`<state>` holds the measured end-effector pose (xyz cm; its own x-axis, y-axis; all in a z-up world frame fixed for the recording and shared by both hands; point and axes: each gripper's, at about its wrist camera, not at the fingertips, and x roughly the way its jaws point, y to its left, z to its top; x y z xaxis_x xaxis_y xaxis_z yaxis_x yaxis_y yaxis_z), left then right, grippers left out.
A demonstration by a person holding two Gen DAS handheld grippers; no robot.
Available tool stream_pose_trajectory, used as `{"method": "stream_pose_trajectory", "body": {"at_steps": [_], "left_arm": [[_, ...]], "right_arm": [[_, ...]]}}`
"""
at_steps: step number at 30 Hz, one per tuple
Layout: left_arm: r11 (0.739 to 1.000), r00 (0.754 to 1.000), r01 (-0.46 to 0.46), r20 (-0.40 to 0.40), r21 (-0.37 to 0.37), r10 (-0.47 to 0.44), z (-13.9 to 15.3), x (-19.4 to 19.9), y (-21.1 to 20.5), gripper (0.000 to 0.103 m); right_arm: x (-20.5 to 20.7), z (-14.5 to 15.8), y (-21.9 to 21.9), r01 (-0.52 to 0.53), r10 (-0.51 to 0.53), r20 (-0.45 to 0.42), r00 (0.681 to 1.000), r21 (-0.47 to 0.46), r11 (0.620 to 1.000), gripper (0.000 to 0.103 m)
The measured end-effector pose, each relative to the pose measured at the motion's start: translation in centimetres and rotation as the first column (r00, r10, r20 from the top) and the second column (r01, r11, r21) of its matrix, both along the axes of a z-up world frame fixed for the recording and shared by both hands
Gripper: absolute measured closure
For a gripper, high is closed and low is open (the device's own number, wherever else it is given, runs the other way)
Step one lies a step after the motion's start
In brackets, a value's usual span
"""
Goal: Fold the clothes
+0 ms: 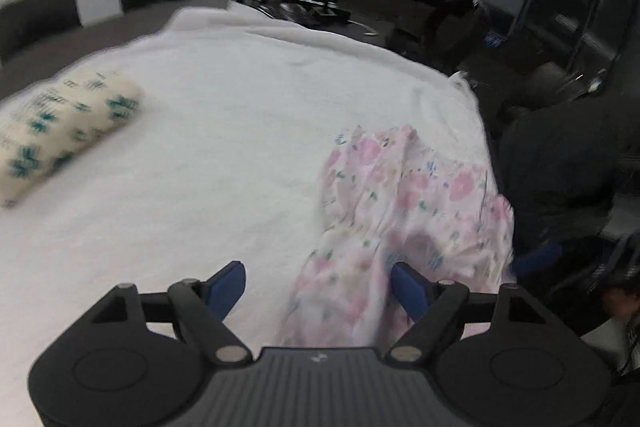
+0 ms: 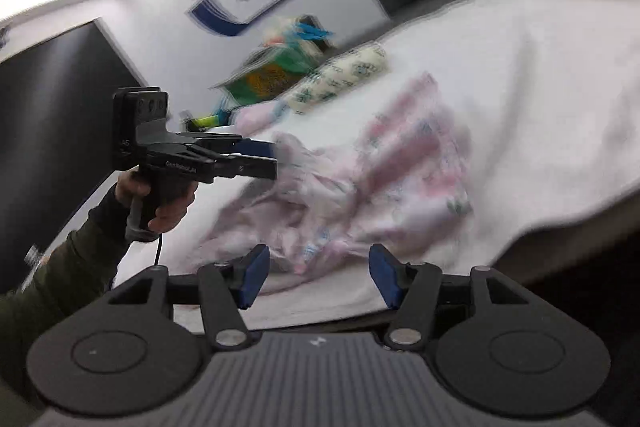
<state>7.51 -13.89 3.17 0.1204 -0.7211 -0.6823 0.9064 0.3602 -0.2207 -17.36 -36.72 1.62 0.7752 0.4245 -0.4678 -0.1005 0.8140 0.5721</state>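
Your left gripper (image 1: 318,285) had its jaws wide apart with nothing pressed between them, over the pink floral garment (image 1: 404,211) that lay crumpled at the right edge of the white-covered tabletop (image 1: 240,107). Your right gripper (image 2: 318,275) also stood with jaws parted, empty, near the garment. A rolled green-print cloth (image 1: 60,131) lay well apart at the left edge, bare cover between.

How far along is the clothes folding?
Done: one cream, green-printed garment lies rolled on the white cloth. In hand: nothing; the left gripper and right gripper are both open over the pink floral garment. Left: that garment, still crumpled.
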Motion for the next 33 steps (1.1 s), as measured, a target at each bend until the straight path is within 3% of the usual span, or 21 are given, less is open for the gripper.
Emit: {"method": "stream_pose_trajectory", "body": {"at_steps": [3,4,5,7,8,10,13,16,20,24,28,29,31,32,33], "left_arm": [[0.998,0.995,0.045,-0.083,-0.046,-0.049,-1.1,0.5,-1.2,0.030],[0.996,0.992,0.059,-0.106,-0.060,-0.065,-1.5,0.6,-1.6,0.034],[0.997,0.993,0.062,-0.099,-0.055,-0.067,-1.7,0.2,-1.9,0.046],[0.998,0.996,0.058,-0.071,-0.038,-0.061,-2.1,-0.6,-2.2,0.063],[0.999,0.998,0.039,-0.044,-0.039,-0.040,-2.1,-0.9,-2.0,0.079],[0.999,0.998,-0.002,-0.060,-0.045,-0.001,-2.0,-0.7,-1.5,0.095],[0.993,0.997,-0.077,-0.028,-0.094,0.075,-1.5,-1.2,0.8,0.097],[0.971,0.980,-0.196,-0.001,-0.134,0.198,-0.8,-1.6,3.6,0.098],[0.905,0.917,-0.392,0.011,-0.165,0.400,-0.1,-1.3,6.7,0.099],[0.815,0.822,-0.568,-0.028,-0.114,0.568,-0.2,0.7,7.0,0.096],[0.771,0.784,-0.621,-0.079,-0.145,0.616,0.7,0.3,10.9,0.081],[0.757,0.773,-0.632,-0.071,-0.164,0.631,1.2,-0.8,13.0,0.070],[0.730,0.752,-0.654,-0.065,-0.196,0.656,2.0,-3.3,17.2,0.047],[0.718,0.743,-0.663,-0.067,-0.210,0.666,2.3,-4.6,19.2,0.043],[0.715,0.744,-0.662,-0.080,-0.224,0.663,2.5,-5.7,20.6,0.042]], "right_arm": [[1.1,-1.2,0.2,0.100,-0.099,-0.036,0.994,0.009,0.995,0.048],[1.4,-1.2,0.5,0.121,-0.120,-0.019,0.993,0.007,0.993,0.048],[1.8,-1.2,0.9,0.144,-0.144,-0.005,0.990,-0.009,0.990,0.051],[2.6,-1.3,2.0,0.189,-0.188,0.015,0.982,-0.066,0.980,0.073],[3.0,-1.3,2.5,0.203,-0.202,0.019,0.979,-0.097,0.974,0.091],[4.0,-1.3,3.6,0.202,-0.197,0.046,0.979,-0.157,0.967,0.096],[5.6,-0.3,5.3,0.174,-0.147,0.119,0.982,-0.266,0.948,0.098],[8.0,1.6,6.9,0.121,-0.047,0.193,0.980,-0.393,0.911,0.099],[12.9,3.6,8.2,0.000,0.115,0.205,0.972,-0.491,0.871,0.099],[20.4,4.5,9.2,-0.116,0.217,0.134,0.967,-0.528,0.842,0.099],[25.2,3.4,9.5,-0.159,0.189,-0.003,0.982,-0.551,0.819,0.094],[24.9,3.4,9.3,-0.150,0.178,-0.006,0.984,-0.562,0.814,0.091],[21.8,4.7,8.1,-0.089,0.170,0.092,0.981,-0.567,0.819,0.067],[19.9,5.3,7.4,-0.054,0.157,0.136,0.978,-0.562,0.825,0.054],[17.6,5.8,6.7,-0.036,0.156,0.171,0.973,-0.553,0.833,0.053]]}}
